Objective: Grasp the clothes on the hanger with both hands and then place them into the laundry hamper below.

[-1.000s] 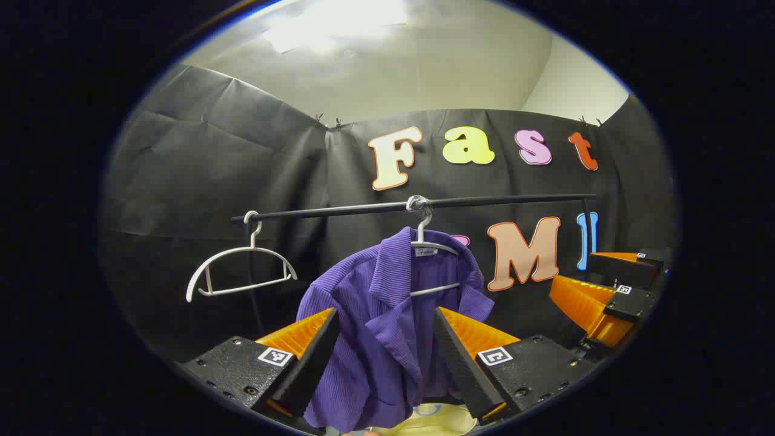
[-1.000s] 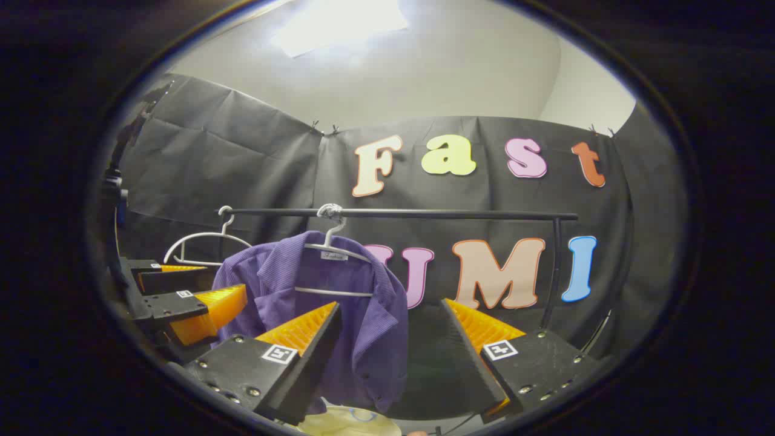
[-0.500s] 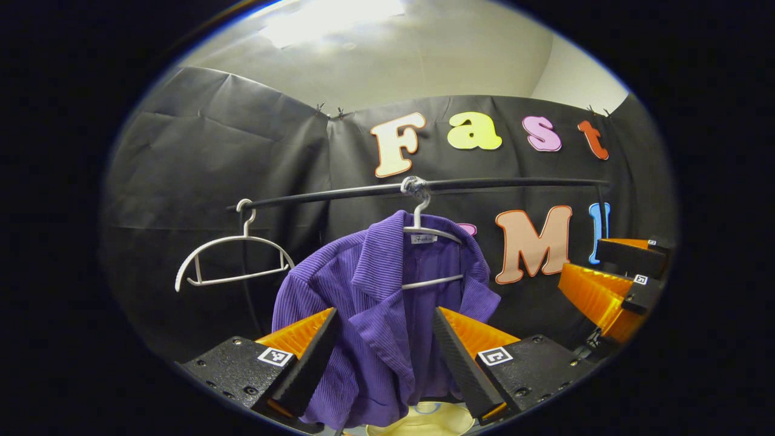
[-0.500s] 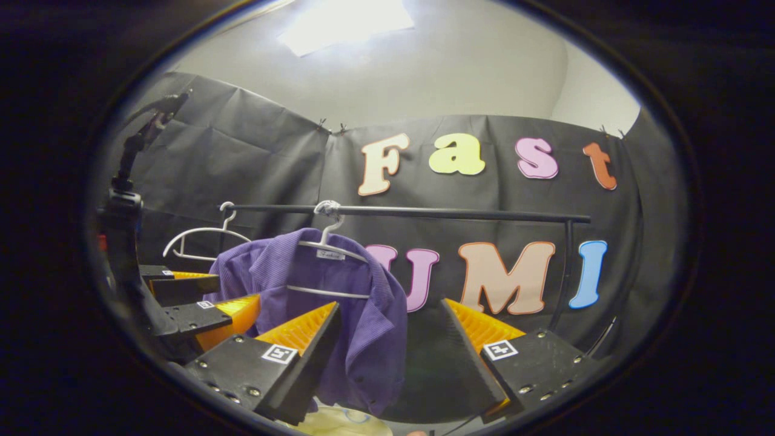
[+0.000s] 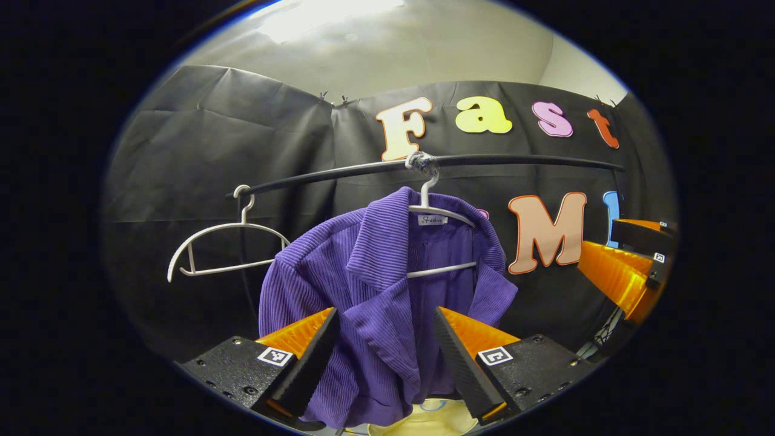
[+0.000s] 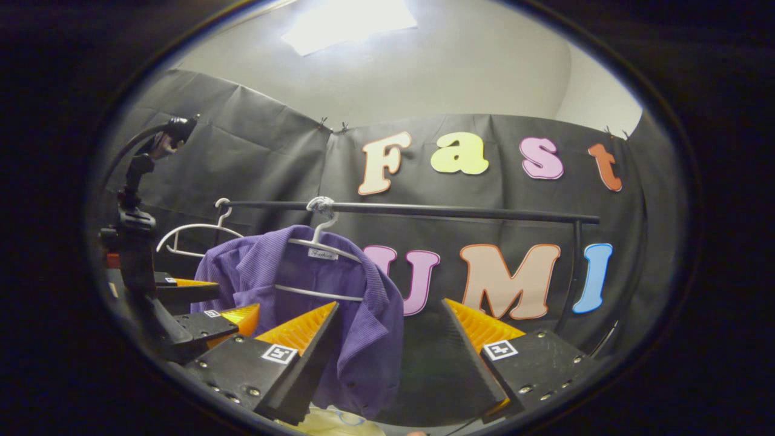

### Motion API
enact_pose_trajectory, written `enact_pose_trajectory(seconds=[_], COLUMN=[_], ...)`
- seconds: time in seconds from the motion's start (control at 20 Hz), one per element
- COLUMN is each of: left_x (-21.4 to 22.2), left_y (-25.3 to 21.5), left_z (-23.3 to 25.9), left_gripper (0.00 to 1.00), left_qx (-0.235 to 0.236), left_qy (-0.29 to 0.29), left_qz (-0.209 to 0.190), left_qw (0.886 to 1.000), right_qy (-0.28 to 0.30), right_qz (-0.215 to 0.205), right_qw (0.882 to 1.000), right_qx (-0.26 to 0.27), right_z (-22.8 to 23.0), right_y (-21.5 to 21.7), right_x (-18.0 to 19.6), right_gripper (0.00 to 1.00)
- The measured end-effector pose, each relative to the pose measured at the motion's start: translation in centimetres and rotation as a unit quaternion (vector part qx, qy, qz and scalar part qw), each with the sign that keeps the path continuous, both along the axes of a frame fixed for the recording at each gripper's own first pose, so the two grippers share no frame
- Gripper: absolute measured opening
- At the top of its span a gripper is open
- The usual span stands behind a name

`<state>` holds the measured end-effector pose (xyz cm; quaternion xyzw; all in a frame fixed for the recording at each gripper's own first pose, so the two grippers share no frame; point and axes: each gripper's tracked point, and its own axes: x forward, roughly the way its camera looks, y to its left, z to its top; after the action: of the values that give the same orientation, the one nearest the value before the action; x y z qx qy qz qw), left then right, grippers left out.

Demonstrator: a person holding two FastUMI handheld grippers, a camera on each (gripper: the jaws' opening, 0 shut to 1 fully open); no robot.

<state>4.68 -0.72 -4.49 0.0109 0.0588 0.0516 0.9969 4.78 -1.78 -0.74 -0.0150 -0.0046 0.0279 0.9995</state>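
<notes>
Purple corduroy: shirt (image 5: 369, 290) hangs open-fronted on a white hanger (image 5: 437, 213) hooked over the black rail (image 5: 521, 161); centre of the left gripper view, left of centre in the right gripper view (image 6: 351, 303).
Collar: ribbed, folded out; a small label sits on the hanger neck.
Spare hanger: white, bare (image 5: 224, 242), hooked at the rail's left end, apart from the shirt; also at left in the right gripper view (image 6: 194, 233).
Left gripper: (image 5: 384, 348) jaws spread wide, orange-and-black fingers at bottom centre of its view; the shirt front shows in the gap between them. Whether a finger touches the cloth cannot be told.
Right gripper: (image 6: 390, 339) jaws spread wide at the bottom of its view; the shirt's hem edge lies behind its left finger, dark cloth wall in the gap. Nothing pinched.
Cross-view: the right gripper also shows at the right edge of the left gripper view (image 5: 629, 272); the left one shows at lower left of the right gripper view (image 6: 206, 306), beside the shirt's sleeve side.
Hamper: pale yellow rim (image 5: 433, 421) just under the shirt's hem, bottom edge of the frame; also seen at (image 6: 333, 421).
Stand: black jointed mount (image 6: 139, 212) at far left of the right gripper view.
</notes>
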Motion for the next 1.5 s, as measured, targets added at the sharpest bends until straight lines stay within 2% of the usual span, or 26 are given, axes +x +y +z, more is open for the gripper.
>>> enact_pose_trajectory(seconds=[0.25,0.35,0.4,0.5,0.9,1.1,1.25,1.4,1.5], left_x=[0.8,0.9,1.0,1.2,3.1,3.7,3.9,4.2,4.2], left_y=[0.3,0.4,0.5,0.6,1.4,2.2,2.4,2.3,2.4], left_z=[-1.4,-2.0,-2.3,-2.6,-5.2,-6.0,-6.2,-6.2,-6.3], left_gripper=[0.95,0.95,0.95,0.92,0.92,0.74,0.72,0.55,0.35], left_qx=[-0.006,-0.009,-0.011,-0.012,-0.004,0.002,0.002,0.001,0.006], left_qy=[0.018,0.023,0.026,0.029,0.055,0.058,0.057,0.057,0.062], left_qz=[0.015,0.02,0.021,0.024,0.048,0.062,0.065,0.06,0.055], left_qw=[1.0,0.999,0.999,0.999,0.997,0.996,0.996,0.997,0.997], right_qy=[-0.003,-0.003,-0.002,-0.001,-0.003,-0.001,0.0,0.003,0.005], right_qz=[0.004,0.004,0.005,0.006,0.002,-0.001,0.002,0.007,0.011], right_qw=[1.0,1.0,1.0,1.0,1.0,1.0,1.0,1.0,1.0], right_qx=[-0.003,-0.004,-0.004,-0.005,-0.012,-0.016,-0.017,-0.018,-0.016], right_z=[0.0,-0.2,-0.2,-0.2,-0.4,-0.7,-0.8,-1.0,-1.3], right_y=[-0.5,-0.6,-0.7,-1.0,-1.9,-2.3,-2.4,-2.2,-1.9], right_x=[0.9,1.1,1.3,1.7,1.6,1.6,1.7,2.0,1.9], right_gripper=[0.93,0.96,0.93,0.93,0.94,0.94,0.96,0.94,0.94])
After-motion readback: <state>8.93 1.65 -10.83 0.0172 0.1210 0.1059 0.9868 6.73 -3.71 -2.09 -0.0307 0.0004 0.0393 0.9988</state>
